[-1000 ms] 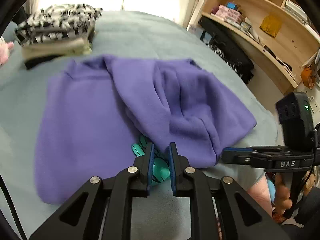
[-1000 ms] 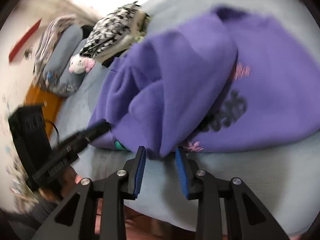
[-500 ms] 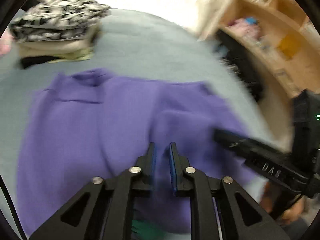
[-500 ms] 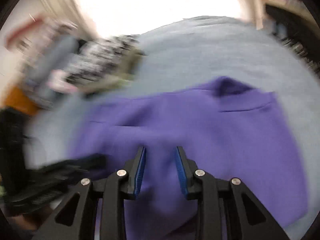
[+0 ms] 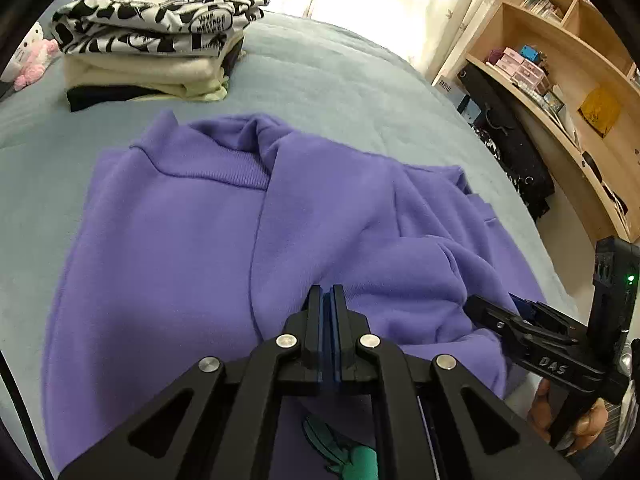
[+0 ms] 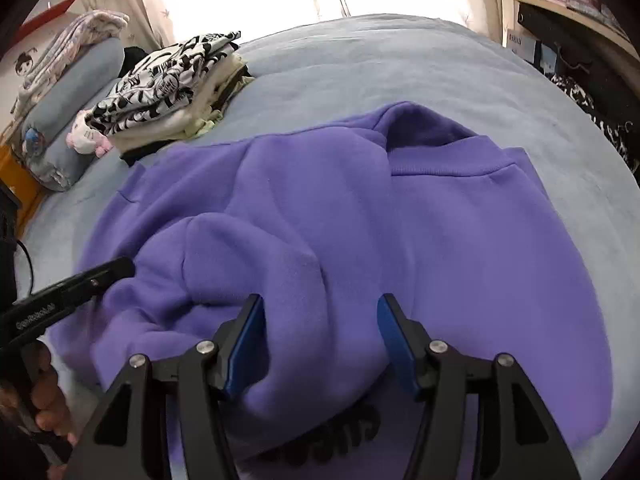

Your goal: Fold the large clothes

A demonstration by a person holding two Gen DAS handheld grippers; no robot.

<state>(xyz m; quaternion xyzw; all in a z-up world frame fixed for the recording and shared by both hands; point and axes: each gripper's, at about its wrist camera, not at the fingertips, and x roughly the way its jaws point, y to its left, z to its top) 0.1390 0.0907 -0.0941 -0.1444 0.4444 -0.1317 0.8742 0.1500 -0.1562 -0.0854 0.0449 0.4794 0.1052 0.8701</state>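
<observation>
A purple sweatshirt (image 5: 180, 240) lies spread on the grey-blue bed (image 5: 340, 92), its collar towards the far side and a thick fold heaped over its near half. My left gripper (image 5: 328, 296) hovers just over that fold, jaws shut pad to pad with no cloth seen between them. In the right wrist view the sweatshirt (image 6: 440, 240) fills the middle. My right gripper (image 6: 320, 308) has its jaws opening wide. The bunched fold lies between them, untouched by the pads. Each gripper shows in the other's view: the right gripper (image 5: 492, 316) and the left gripper (image 6: 120, 268).
A stack of folded clothes (image 5: 152, 40), topped by a black-and-white print, sits at the bed's far left, with a pink plush toy (image 5: 34, 56) beside it. Wooden shelves (image 5: 560, 80) and a black bag (image 5: 508, 132) stand to the right of the bed. Pillows (image 6: 68, 92) lie left.
Both grippers moved forward from the near hem over the sweatshirt, bringing the fold onto its body. The right jaws spread apart and the left jaws came fully together.
</observation>
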